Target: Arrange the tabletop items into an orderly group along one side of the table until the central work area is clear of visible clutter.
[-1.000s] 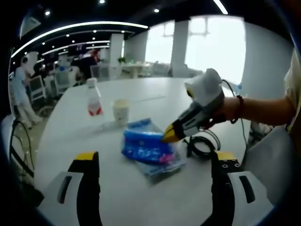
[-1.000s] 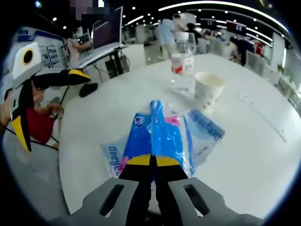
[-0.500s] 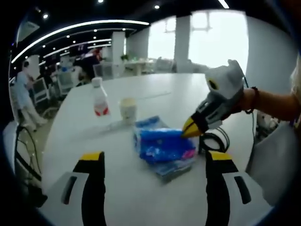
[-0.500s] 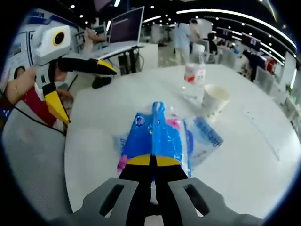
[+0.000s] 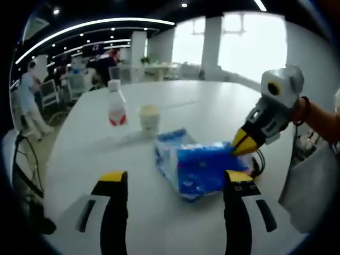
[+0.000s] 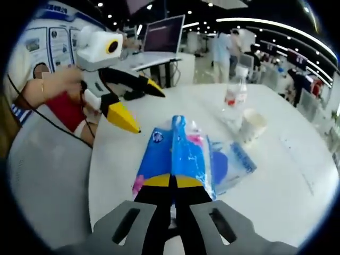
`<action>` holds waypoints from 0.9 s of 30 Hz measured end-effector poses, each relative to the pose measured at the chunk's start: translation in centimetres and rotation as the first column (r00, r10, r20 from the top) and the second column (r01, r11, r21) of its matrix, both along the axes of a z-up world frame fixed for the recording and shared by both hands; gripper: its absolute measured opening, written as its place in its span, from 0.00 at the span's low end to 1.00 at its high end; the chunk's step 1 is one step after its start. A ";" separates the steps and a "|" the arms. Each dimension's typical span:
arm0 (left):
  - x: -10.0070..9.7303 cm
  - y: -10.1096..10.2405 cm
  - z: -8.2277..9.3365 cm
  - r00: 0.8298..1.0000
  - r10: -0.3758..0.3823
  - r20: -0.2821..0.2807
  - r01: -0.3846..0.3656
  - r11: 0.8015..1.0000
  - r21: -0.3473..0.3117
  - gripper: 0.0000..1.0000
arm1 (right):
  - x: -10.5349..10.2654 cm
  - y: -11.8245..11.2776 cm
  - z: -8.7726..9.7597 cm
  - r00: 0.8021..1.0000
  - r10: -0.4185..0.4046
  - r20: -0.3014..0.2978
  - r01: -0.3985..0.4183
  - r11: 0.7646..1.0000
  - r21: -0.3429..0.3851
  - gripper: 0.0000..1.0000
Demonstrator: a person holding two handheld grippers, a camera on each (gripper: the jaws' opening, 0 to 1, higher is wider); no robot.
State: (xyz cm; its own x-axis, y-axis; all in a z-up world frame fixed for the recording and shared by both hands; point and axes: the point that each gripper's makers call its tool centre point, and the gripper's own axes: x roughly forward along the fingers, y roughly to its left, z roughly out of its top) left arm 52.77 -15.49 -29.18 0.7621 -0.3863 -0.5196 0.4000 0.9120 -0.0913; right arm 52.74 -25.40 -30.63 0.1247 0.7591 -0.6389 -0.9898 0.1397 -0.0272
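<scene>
the right hand-held gripper is pinching the blue plastic pack with its jaws closed on the near edge, the pack lying on the white bench. the left hand-held gripper is hovering wide apart, gripping nothing. beyond the pack, a paper cup and a water bottle are standing near each other.
</scene>
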 end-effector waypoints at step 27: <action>-1.1 -2.2 -3.1 0.989 -0.067 -0.134 0.062 0.997 -0.040 0.01 | -0.9 -0.7 1.0 0.996 0.058 0.065 -0.055 0.998 -0.042 0.01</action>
State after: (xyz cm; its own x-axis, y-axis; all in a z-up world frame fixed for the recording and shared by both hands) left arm 51.72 -17.67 -32.31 0.6586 -0.4524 -0.6014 0.4392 0.8800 -0.1809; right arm 51.79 -26.07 -29.63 0.1254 0.7397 -0.6611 -0.9919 0.0810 -0.0975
